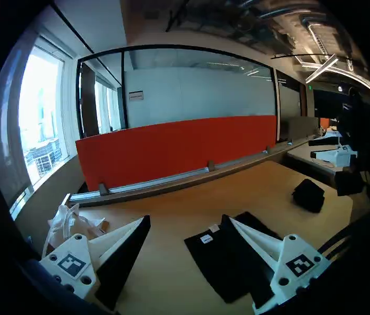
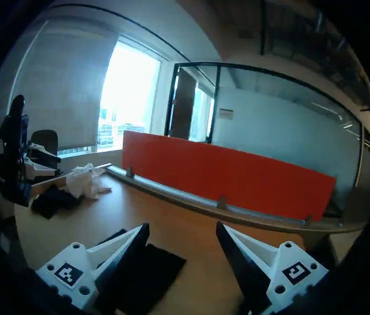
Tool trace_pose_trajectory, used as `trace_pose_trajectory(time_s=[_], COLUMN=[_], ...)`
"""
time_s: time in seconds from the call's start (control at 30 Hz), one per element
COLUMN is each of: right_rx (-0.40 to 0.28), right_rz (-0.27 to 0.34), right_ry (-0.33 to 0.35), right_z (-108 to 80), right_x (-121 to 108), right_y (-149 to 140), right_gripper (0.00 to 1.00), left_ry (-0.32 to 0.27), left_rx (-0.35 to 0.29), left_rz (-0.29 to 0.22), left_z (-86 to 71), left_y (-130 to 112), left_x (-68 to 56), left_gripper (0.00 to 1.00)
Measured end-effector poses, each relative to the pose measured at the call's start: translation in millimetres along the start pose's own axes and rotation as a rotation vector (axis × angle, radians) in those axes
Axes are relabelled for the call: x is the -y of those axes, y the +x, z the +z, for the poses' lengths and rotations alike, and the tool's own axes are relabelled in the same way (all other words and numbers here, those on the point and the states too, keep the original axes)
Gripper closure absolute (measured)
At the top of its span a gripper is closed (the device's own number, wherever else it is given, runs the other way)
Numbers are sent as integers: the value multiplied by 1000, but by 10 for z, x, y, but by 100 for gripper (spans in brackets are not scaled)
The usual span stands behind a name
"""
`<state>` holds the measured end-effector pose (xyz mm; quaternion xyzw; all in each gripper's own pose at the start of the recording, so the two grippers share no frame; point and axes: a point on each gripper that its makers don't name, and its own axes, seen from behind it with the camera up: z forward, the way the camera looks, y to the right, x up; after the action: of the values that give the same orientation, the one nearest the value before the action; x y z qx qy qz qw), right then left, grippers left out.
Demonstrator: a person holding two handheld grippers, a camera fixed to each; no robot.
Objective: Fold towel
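Plainly, the left gripper [image 1: 185, 219] hung with its 2 fingers spread wide and nothing between them. The black towel [image 1: 211, 260] lay flat on the wooden desk [image 1: 201, 197] just below and ahead of it. It sat toward the gripper's right finger, which covered part of the cloth. The towel looked matte and soft, a rough rectangle with straight edges, and a small white tag [image 1: 206, 239] sat near its far edge. Farther off to that gripper's right a second dark cloth [image 1: 308, 195] sat bunched in a lump. To its left lay a crumpled white bag [image 1: 67, 223].

In the right gripper view, the right gripper [image 2: 182, 227] was likewise spread and held nothing. The towel [image 2: 156, 273] lay low beneath its left finger, with 1 corner reaching toward the gap. Both grippers had white angular plastic fingers with black inner faces and square black-and-white markers. Beyond the smooth, pale desktop stood a flat orange-red divider panel [image 1: 180, 149].
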<state>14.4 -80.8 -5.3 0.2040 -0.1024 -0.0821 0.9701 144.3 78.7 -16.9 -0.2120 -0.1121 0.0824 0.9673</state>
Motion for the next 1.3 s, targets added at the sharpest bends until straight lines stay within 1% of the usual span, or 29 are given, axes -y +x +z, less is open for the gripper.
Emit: trace_pose_trajectory(time_s=[0.17, 0.4, 0.8, 1.0, 1.3], right_rx=[61, 118, 209, 260, 326], right_rz=[-22, -34, -25, -12, -25], right_ry=[55, 106, 149, 168, 206], right_z=[33, 70, 121, 161, 220], right_x=[140, 264, 435, 540, 733], right_y=[-179, -433, -1044, -1394, -1868], right_gripper=[2, 2, 2, 2, 2], left_ry=[-51, -95, -133, -157, -193], left_rx=[33, 95, 200, 247, 314], left_rz=[18, 38, 60, 54, 50], left_z=[46, 126, 246, 289, 383], left_y=[-178, -525, -1198, -1506, -1939], left_x=[-160, -312, -546, -683, -858], left_gripper=[0, 0, 0, 0, 0])
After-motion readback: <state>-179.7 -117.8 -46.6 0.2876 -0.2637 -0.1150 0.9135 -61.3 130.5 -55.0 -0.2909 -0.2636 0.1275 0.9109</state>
